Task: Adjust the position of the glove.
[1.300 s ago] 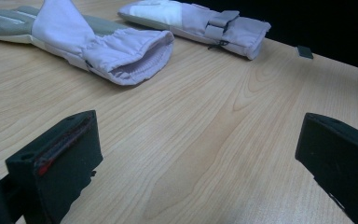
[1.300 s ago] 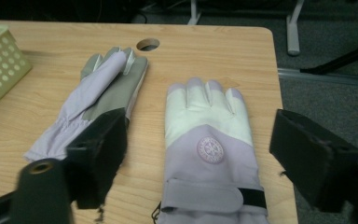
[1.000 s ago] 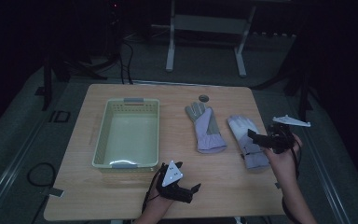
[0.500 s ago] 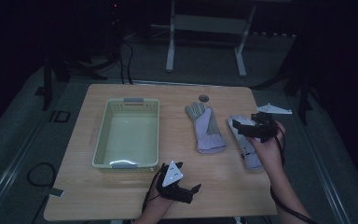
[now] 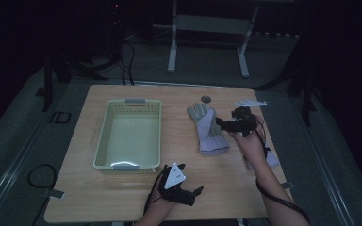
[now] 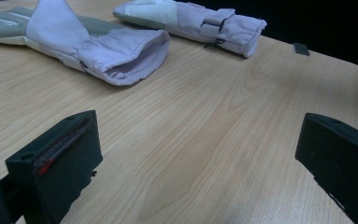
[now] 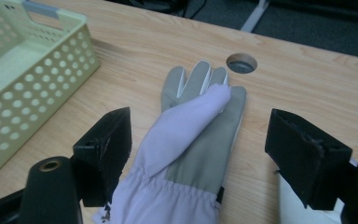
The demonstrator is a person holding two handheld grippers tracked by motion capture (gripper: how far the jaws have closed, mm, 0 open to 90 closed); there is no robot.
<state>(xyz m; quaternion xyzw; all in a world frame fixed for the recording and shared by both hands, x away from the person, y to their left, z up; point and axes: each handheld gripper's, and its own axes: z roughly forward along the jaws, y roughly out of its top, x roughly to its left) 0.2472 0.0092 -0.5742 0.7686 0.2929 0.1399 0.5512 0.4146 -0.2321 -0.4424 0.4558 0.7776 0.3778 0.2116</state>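
Observation:
Two pale lilac gloves with grey palms lie on the wooden table. One glove lies flat at the middle, fingers pointing away from me. My right gripper hovers at its right side, open, and in the right gripper view this glove lies between the spread jaws of the gripper. The second glove is mostly hidden under my right forearm. My left gripper rests open near the front edge. Its view shows both gloves, the nearer one and the farther one, beyond the gripper.
A pale green perforated basket stands on the left half of the table, and its wall is close to the glove. A round cable hole sits just beyond the glove's fingertips. Dark floor and a metal stand lie behind the table.
My right gripper has moved left and away from me, from above the right-hand glove to the middle glove. The left gripper has stayed put.

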